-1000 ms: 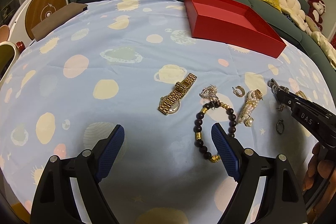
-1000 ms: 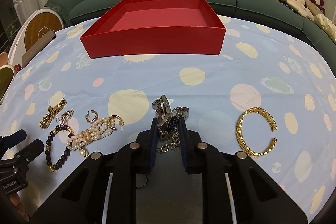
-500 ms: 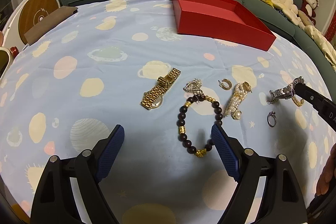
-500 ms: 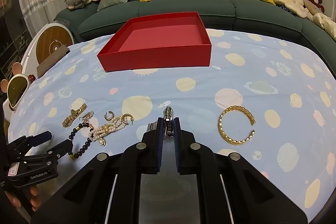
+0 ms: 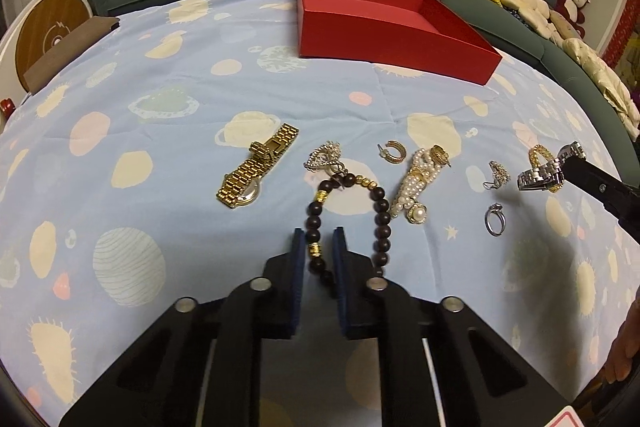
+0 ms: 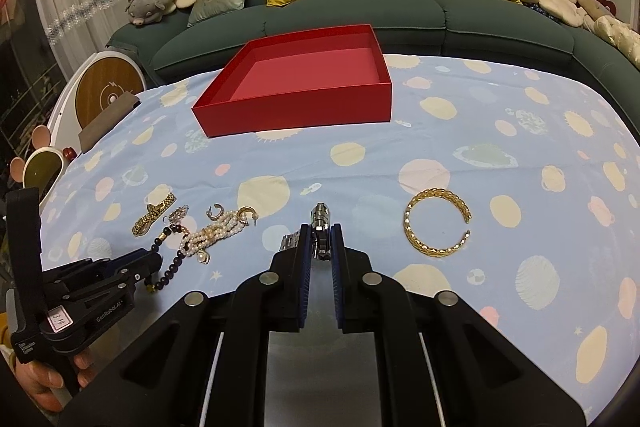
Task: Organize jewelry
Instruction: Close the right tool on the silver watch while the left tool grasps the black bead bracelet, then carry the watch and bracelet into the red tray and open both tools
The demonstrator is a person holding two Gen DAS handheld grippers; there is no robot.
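Observation:
My left gripper (image 5: 317,247) is shut on the left side of a dark bead bracelet (image 5: 380,211) that lies on the blue cloth; it also shows in the right wrist view (image 6: 150,261). My right gripper (image 6: 320,239) is shut on a silver watch (image 6: 320,221) and holds it above the cloth; the watch also shows in the left wrist view (image 5: 540,177). The open red box (image 6: 304,107) stands at the back, with nothing in it. A gold watch (image 5: 256,171), a brooch (image 5: 322,155), a hoop earring (image 5: 394,151), a pearl bracelet (image 5: 416,183) and a silver ring (image 5: 495,221) lie on the cloth.
A gold cuff bangle (image 6: 436,223) lies right of my right gripper. A small earring (image 5: 497,174) lies near the ring. A green sofa (image 6: 360,15) with cushions curves behind the table. A brown pad (image 5: 68,55) sits at the left edge.
My left gripper has moved forward and closed on the bead bracelet. My right gripper has lifted higher with the silver watch.

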